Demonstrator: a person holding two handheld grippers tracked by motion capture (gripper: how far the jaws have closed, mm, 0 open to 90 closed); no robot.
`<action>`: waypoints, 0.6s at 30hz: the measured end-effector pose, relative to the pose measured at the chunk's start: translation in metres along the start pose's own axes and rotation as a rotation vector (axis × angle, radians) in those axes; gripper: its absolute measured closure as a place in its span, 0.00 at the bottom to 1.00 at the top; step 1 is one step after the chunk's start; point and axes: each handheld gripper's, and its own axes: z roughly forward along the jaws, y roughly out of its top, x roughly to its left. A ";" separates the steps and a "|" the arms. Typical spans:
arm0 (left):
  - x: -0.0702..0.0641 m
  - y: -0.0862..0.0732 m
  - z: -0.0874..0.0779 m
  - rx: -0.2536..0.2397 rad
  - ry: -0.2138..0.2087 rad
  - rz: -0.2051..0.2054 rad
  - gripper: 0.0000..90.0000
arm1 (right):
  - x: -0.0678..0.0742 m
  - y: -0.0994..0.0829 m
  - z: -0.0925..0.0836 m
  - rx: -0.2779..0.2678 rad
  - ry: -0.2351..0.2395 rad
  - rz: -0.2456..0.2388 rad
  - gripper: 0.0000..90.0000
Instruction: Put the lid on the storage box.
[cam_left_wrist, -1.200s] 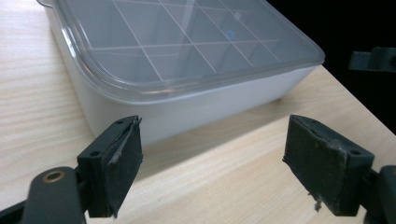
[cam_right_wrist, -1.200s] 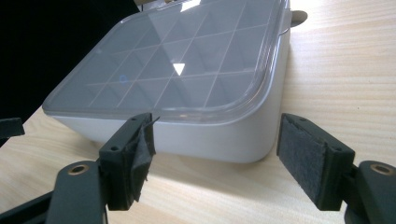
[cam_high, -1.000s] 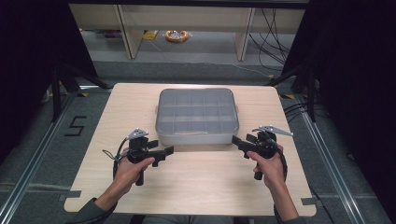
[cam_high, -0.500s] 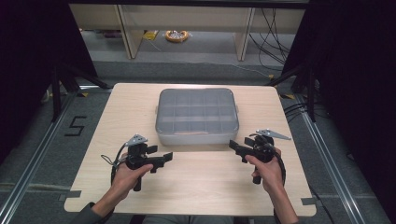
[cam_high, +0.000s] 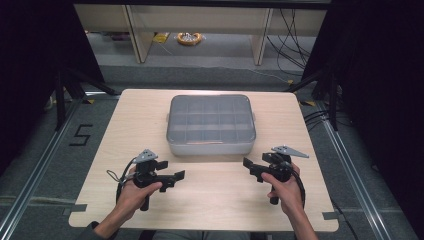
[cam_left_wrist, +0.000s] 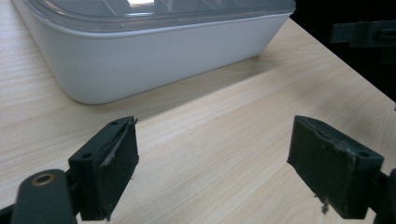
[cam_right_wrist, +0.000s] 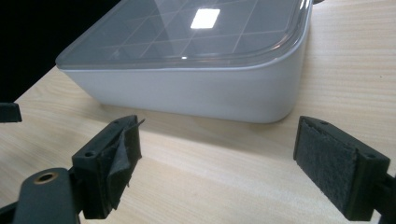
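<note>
Black 2-jaw left gripper (cam_high: 172, 176) and right gripper (cam_high: 248, 166), both just opened wide, nothing between them, near table edge. Beyond, mid-table: grey lidded plastic compartment box (cam_high: 211, 125). Likely light, stiff, smooth-sided; grip the short ends under the lid rim. Light wooden table (cam_high: 125, 115).

A light wooden table (cam_high: 125, 125) lay under both grippers. Beyond them, on the floor, sat a yellow coil (cam_high: 189, 38), black cables (cam_high: 292, 30) and a "5" marking (cam_high: 81, 135).

One lidded box (cam_high: 211, 125), two grippers (cam_high: 172, 177)
</note>
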 end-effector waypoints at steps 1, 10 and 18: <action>0.000 -0.001 -0.001 0.002 0.004 -0.006 0.17 | 0.000 -0.001 -0.001 0.008 0.004 -0.007 0.18; 0.001 -0.013 -0.010 0.005 0.005 0.010 0.17 | 0.008 -0.014 -0.010 0.033 0.035 0.007 0.18; -0.001 -0.022 -0.015 0.023 0.008 0.034 0.17 | 0.011 -0.026 -0.011 0.054 0.042 -0.009 0.18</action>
